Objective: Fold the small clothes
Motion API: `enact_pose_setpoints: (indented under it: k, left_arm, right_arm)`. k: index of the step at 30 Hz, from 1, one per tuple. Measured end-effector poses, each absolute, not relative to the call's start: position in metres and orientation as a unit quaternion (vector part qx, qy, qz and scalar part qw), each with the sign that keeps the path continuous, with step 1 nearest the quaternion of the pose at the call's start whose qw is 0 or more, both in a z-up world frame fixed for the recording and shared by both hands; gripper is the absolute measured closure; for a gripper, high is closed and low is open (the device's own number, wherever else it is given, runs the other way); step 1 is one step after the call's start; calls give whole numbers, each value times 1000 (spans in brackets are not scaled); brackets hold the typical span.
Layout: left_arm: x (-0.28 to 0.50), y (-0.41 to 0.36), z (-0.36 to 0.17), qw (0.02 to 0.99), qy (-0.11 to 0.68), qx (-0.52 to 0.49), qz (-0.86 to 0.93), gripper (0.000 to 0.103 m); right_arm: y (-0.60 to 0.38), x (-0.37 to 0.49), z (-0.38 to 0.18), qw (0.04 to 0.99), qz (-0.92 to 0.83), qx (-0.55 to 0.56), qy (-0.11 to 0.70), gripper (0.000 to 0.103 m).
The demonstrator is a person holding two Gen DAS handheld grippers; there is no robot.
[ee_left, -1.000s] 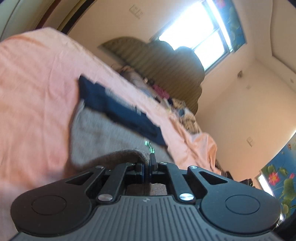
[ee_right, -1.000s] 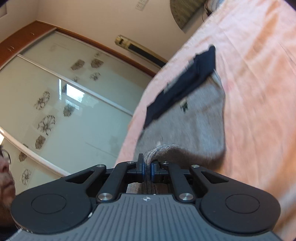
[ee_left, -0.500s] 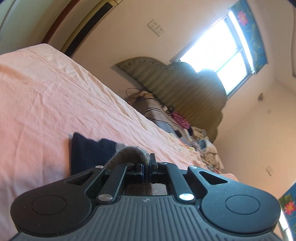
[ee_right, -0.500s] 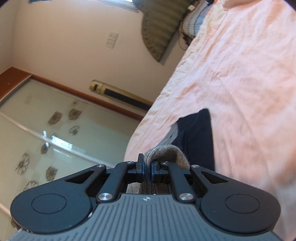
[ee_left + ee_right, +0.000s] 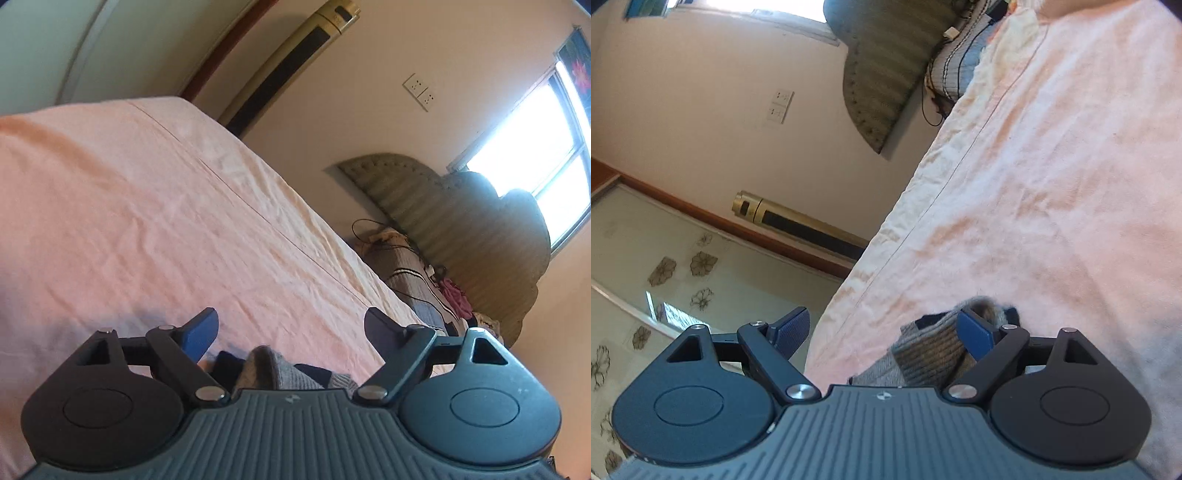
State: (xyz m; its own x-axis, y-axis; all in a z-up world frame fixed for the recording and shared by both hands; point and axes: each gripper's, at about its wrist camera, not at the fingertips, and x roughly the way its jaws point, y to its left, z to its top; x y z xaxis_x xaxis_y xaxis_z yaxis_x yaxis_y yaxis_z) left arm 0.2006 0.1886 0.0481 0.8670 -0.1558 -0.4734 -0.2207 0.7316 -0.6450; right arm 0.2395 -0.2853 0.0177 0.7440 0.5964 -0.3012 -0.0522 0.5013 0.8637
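Now the left gripper (image 5: 291, 325) has its two fingers spread wide and still opening, with nothing pinched. Its left pad (image 5: 201, 332) is blue and bumpy, and the arms are black, hard plastic. Between the fingers, low down, lies the grey top (image 5: 269, 373), soft and woolly, bunched in a rounded fold, touching no pad. A dark blue part of it peeks out on both sides. It rests on the pink sheet (image 5: 147, 221), which is wrinkly and has a thin seam line. Far off on the right is a green ribbed headboard (image 5: 461, 229) with a curvy edge. The right gripper (image 5: 882, 325) is also spread wide and opening. The top (image 5: 931, 354) sits by its right pad (image 5: 975, 336), knit in little ribs, and I cannot tell if it touches. It lies near the sheet's (image 5: 1052, 184) left edge. A second ago both grippers were squeezed shut on the grey cloth, and the top was spread out flat ahead. Now it is folded over, and both have let go.
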Motion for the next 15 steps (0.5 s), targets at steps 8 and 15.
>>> enact_pose_setpoints:
  k: [8, 15]
  left_arm:
    - [184, 137, 44, 864, 363, -318, -145, 16]
    - [230, 136, 13, 825, 410, -373, -112, 16]
  right_arm:
    - [-272, 225, 19, 786, 229, 457, 348, 5]
    - [-258, 258, 3, 760, 231, 479, 374, 4]
